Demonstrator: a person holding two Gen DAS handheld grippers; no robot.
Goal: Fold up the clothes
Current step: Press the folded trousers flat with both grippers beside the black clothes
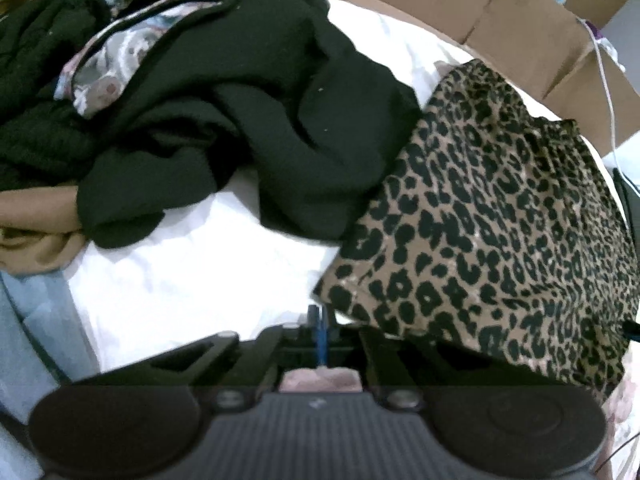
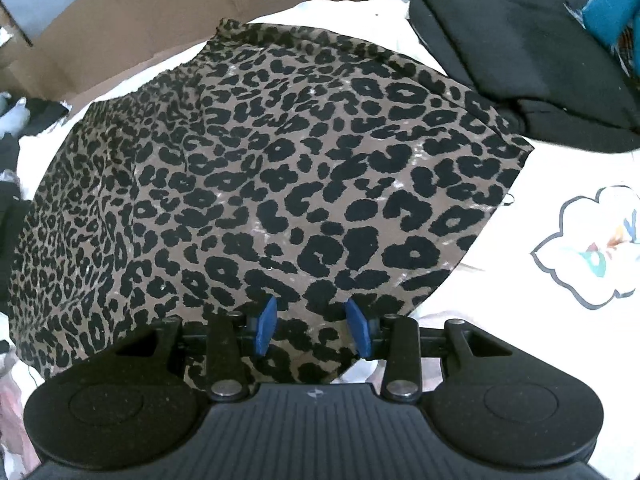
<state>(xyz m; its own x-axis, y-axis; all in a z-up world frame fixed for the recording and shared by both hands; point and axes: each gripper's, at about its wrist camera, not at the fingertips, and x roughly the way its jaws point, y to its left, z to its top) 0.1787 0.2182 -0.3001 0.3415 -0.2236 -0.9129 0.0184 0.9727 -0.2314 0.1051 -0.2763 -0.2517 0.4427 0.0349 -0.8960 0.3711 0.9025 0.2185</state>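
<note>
A leopard-print garment (image 2: 256,168) lies spread flat on the white bed sheet (image 1: 192,272). In the left wrist view the leopard-print garment (image 1: 500,232) fills the right side. My left gripper (image 1: 319,320) is shut, its blue pads pressed together right at the garment's near left corner, pinching the hem there. My right gripper (image 2: 312,326) stands open over the garment's near edge. Its two blue pads (image 2: 266,326) are apart, with the cloth lying flat beneath them and not pinched.
A heap of black clothes (image 1: 240,120) with a floral piece (image 1: 120,56) and a tan garment (image 1: 36,232) lies left of the leopard cloth. A folded black garment (image 2: 532,68) sits at the far right. Cardboard boxes (image 1: 500,12) line the back. The sheet bears a cloud print (image 2: 592,240).
</note>
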